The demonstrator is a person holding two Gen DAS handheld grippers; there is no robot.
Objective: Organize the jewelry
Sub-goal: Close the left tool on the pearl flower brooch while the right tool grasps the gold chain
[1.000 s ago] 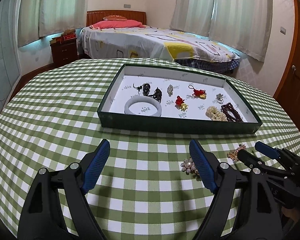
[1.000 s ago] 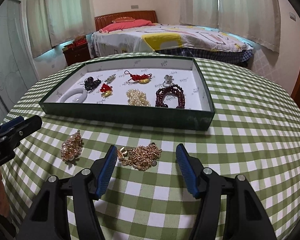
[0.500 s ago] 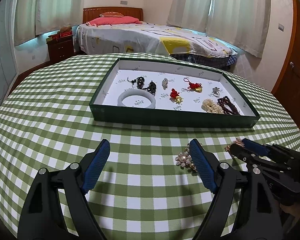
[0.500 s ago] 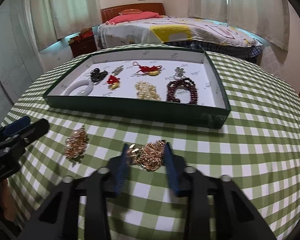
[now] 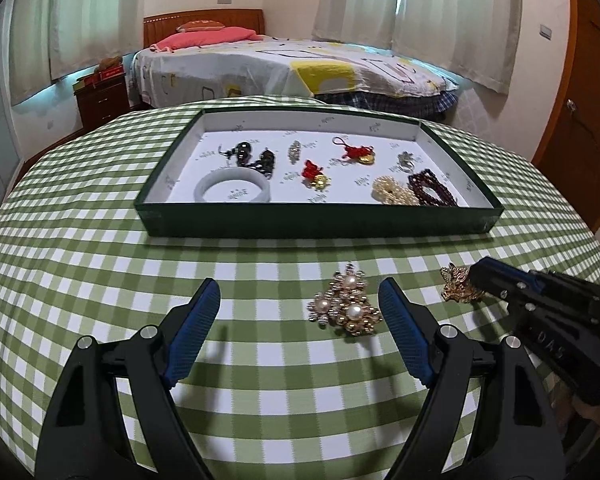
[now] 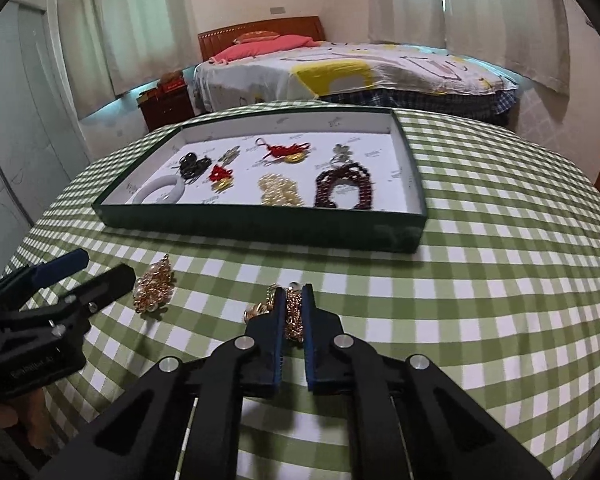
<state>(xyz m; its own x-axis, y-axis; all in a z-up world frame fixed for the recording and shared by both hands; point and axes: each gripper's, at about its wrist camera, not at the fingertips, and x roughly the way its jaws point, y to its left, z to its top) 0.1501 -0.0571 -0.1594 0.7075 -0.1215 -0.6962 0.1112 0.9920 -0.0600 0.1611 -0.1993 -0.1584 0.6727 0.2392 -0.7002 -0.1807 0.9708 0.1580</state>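
A green-and-white checked tablecloth (image 5: 100,248) fills the lower frame. At centre, a dark green tray (image 5: 320,222) with a white lining holds red, gold, black and cream jewelry. Gold-and-pearl brooch (image 5: 346,306), centre; black grippers with blue pads (image 5: 194,334).

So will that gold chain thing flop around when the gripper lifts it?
Probably floppy: the gold chain piece looks like bunched loose links, so parts outside the right gripper may dangle. It likely won't roll, and looks light.
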